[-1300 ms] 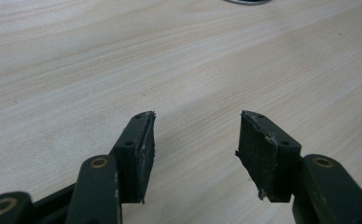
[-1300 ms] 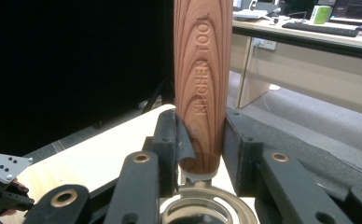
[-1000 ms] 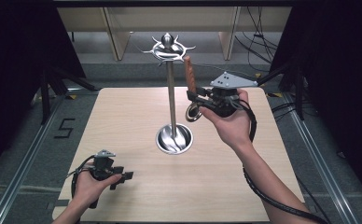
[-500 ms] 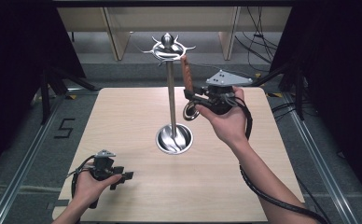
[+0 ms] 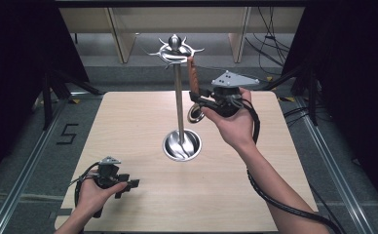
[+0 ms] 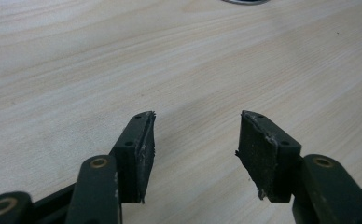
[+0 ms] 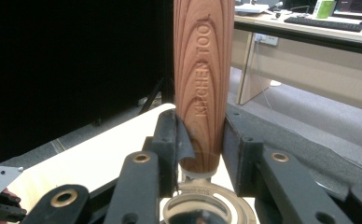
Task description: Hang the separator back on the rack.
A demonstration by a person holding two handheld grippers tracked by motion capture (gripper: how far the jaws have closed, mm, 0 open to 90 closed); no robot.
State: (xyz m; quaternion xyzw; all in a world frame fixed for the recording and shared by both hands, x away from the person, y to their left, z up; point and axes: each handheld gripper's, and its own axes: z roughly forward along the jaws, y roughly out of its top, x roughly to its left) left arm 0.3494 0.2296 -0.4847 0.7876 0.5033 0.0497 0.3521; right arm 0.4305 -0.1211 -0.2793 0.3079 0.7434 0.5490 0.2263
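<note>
A pale wooden table (image 5: 128, 126) stands in a dim room with dark curtains at both sides and light shelving behind. At its middle rises a tall polished steel utensil stand (image 5: 179, 105) with a round dished base and a crown of curved hooks on top. The right gripper (image 5: 197, 100) is raised beside the pole, its jaws pinching the lower end of a wooden-handled kitchen tool (image 7: 201, 88) with a shiny metal head (the handle reads "KITCHEN TOOL"); the handle points up, its tip just beside the hooks. The left gripper (image 6: 194, 140) rests low over the table's near left corner, jaws spread around bare wood.
</note>
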